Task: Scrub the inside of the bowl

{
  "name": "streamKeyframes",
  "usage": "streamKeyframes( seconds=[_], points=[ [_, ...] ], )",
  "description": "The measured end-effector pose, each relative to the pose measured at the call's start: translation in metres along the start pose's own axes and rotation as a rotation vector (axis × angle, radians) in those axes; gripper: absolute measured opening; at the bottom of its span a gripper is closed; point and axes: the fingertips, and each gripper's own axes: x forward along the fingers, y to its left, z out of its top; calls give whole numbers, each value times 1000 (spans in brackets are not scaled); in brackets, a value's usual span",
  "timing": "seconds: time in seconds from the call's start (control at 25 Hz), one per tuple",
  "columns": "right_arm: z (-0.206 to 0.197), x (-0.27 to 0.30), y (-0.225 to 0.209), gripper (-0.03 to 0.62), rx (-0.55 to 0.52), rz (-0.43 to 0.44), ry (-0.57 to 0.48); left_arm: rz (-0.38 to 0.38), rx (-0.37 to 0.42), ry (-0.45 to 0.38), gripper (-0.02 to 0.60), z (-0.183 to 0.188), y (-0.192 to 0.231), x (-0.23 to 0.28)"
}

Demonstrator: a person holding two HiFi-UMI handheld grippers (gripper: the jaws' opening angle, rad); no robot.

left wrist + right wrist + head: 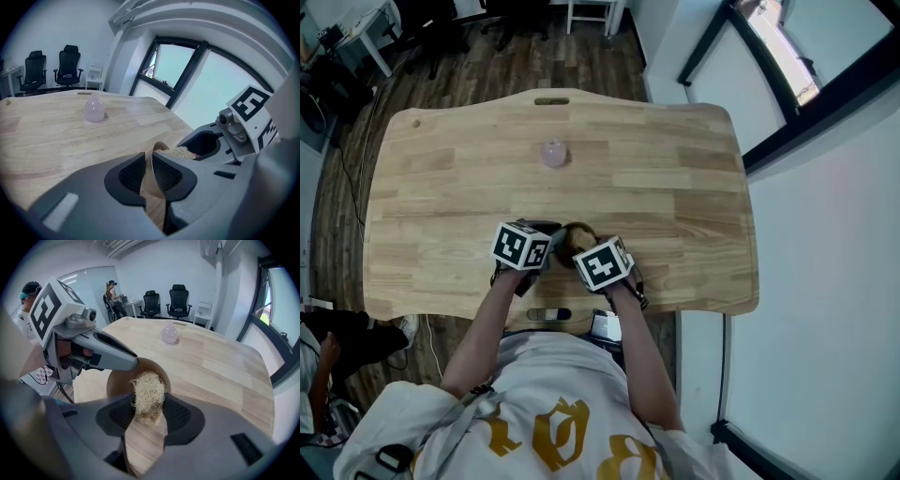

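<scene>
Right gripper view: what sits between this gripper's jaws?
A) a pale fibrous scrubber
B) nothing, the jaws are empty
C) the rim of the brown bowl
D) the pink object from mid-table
A: the right gripper is shut on the scrubber, a pale, stringy wad held at the edge of the bowl. It is the left gripper that pinches the bowl's rim.

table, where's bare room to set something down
Bare wood at the left and right ends of the table, either side of the pink container. The near middle is crowded: left gripper on the bowl, right gripper with the scrubber.
</scene>
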Motion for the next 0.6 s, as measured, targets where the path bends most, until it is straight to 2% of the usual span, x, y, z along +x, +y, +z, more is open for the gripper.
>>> streamKeyframes(
  seconds=[0.28, 0.6],
  points=[
    [2, 1, 14, 172, -59, 30, -7, 11, 8, 5, 41, 0, -1, 0],
    [1, 4, 40, 172, -143, 100, -11, 11, -32, 6, 43, -4, 4, -4]
  ],
)
